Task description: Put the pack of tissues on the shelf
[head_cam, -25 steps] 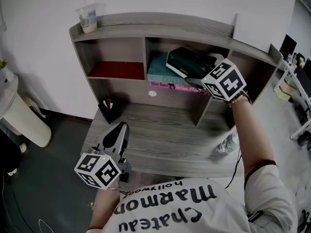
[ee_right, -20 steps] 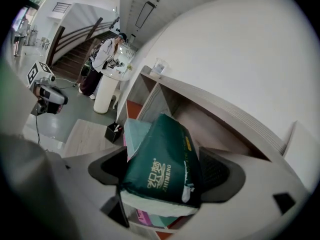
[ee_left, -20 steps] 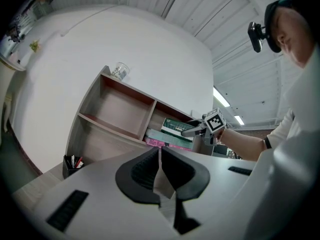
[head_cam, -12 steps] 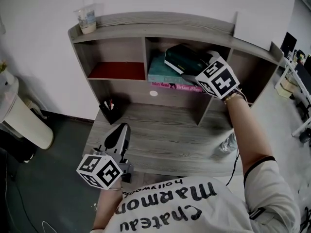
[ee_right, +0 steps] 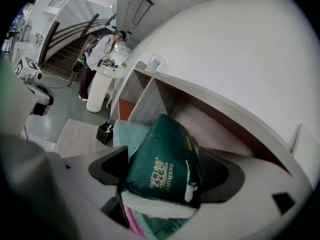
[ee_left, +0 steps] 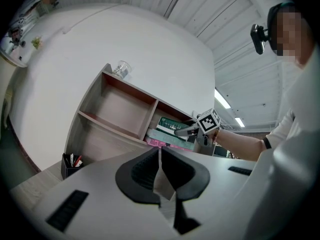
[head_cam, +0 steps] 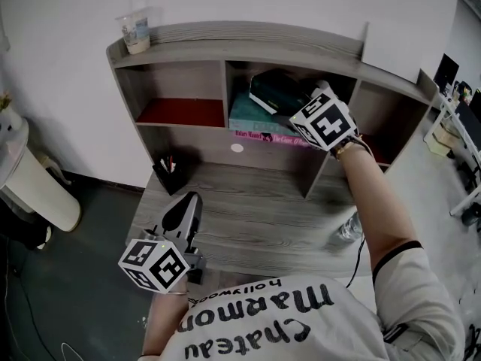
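Tissue pack (head_cam: pixel 274 92) clamped in right claw (ee_right: pixel 165 173), above books (head_cam: pixel 252 120) in middle shelf compartment (head_cam: pixel 239 77), left claw (ee_left: pixel 159 156) closed

Muted, even indoor light, soft shadows in the shelf (head_cam: pixel 248 33), fisheye warp with black corners.

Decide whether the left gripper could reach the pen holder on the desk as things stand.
Probably yes. The left gripper is held over the desk, just short of the pen holder, with only bare desktop between them. Its fingers are shut and would need opening first.
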{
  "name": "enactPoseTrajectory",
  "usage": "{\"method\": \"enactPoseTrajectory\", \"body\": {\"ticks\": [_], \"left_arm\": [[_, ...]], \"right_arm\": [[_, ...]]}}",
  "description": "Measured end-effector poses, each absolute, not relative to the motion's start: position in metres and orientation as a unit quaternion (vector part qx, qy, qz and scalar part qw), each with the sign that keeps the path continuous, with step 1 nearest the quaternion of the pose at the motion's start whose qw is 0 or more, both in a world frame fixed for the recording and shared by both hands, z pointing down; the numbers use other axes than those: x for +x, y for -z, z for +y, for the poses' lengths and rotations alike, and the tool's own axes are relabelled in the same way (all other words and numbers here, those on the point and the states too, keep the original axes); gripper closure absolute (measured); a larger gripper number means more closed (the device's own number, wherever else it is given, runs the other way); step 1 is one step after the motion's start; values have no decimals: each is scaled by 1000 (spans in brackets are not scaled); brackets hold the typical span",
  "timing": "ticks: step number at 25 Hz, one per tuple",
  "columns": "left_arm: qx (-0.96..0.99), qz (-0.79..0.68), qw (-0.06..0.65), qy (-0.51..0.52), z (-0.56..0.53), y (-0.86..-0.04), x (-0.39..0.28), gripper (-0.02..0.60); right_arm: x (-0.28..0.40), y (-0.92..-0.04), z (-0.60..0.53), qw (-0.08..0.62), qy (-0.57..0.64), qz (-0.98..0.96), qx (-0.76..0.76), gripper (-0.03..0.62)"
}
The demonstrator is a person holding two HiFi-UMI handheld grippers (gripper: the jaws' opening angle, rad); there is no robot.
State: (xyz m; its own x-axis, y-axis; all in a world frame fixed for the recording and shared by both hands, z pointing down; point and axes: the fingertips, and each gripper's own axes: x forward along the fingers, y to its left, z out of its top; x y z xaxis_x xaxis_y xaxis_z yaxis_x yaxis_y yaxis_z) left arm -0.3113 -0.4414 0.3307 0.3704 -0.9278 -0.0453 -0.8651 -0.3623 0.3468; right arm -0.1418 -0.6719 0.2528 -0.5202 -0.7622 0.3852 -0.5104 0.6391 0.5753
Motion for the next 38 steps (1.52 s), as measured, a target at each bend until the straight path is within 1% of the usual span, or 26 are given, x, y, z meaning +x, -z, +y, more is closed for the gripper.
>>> {"method": "enactPoseTrajectory", "body": {"ticks": [28, 38], "left_arm": [[807, -564, 126, 119, -425, -327, -316, 552], [803, -568, 135, 119, -418, -332, -322, 552]], "right_arm": [[-158, -256, -691, 316, 202, -844, 384, 148], [-163, -256, -701, 312, 204, -839, 396, 145]]}}
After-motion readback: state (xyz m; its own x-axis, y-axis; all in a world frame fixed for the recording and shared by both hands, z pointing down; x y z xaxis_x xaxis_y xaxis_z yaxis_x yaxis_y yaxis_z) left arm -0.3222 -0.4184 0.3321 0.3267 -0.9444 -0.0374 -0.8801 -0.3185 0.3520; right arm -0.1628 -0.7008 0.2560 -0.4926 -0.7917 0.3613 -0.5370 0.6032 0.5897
